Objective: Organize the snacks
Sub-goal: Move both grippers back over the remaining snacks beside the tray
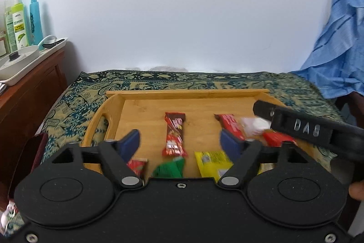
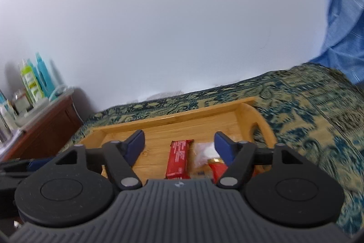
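Left wrist view: my left gripper (image 1: 179,143) has its jaws wide, nothing between the pads, over the wooden tray (image 1: 145,106) on the patterned cloth (image 1: 75,97). Brown snack bar (image 1: 174,135) lies mid-tray, red bar (image 1: 231,125) beside it. Right wrist view: my right gripper (image 2: 179,144) also gapes wide and empty above that red bar.

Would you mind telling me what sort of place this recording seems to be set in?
Probably a room in a home, perhaps a bedroom. A patterned cloth covers the surface under the wooden tray, toiletry bottles stand on a wooden cabinet, and a blue garment hangs by the white wall.
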A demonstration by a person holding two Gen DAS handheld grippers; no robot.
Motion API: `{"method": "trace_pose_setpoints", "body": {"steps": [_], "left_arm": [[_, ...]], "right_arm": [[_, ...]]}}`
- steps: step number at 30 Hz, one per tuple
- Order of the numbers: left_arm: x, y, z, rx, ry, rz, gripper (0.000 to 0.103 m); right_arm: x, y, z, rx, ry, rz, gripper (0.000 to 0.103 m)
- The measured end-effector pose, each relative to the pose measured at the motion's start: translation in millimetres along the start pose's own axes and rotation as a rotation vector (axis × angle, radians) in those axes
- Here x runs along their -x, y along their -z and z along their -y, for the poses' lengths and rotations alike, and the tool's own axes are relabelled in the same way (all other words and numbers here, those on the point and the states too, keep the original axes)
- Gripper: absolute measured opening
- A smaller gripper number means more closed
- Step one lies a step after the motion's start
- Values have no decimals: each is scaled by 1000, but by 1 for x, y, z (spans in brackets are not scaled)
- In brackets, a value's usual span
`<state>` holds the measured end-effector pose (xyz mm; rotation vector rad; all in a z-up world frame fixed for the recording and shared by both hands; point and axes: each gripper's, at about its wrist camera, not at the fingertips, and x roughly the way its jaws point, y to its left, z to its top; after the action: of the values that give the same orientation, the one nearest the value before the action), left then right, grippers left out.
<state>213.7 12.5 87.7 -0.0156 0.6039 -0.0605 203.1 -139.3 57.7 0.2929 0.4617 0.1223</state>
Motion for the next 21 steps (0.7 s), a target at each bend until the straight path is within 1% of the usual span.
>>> {"method": "trace_pose_setpoints", "body": {"steps": [3, 7, 11, 14, 15, 16, 18, 19, 21], "left_arm": [[23, 12, 4, -18, 6, 12, 81], [50, 30, 6, -25, 23, 17, 82], [69, 49, 7, -41, 25, -1, 82], [81, 64, 8, -62, 15, -15, 82], [85, 69, 8, -66, 14, -18, 83], [89, 74, 8, -66, 16, -21, 83], [95, 84, 8, -67, 24, -27, 85], [97, 89, 7, -68, 23, -29, 88], [100, 99, 6, -67, 22, -31, 90]], "right_arm": [[21, 6, 5, -66, -19, 25, 84], [53, 19, 2, -43, -5, 66, 87], [84, 32, 6, -53, -18, 104, 90], [103, 44, 10, -53, -10, 108, 91], [110, 50, 10, -43, 2, 116, 93], [117, 56, 8, -27, 19, 128, 97], [131, 69, 5, 43, 50, 156, 103], [135, 74, 3, 74, 53, 155, 103], [143, 86, 2, 134, 43, 133, 103]]}}
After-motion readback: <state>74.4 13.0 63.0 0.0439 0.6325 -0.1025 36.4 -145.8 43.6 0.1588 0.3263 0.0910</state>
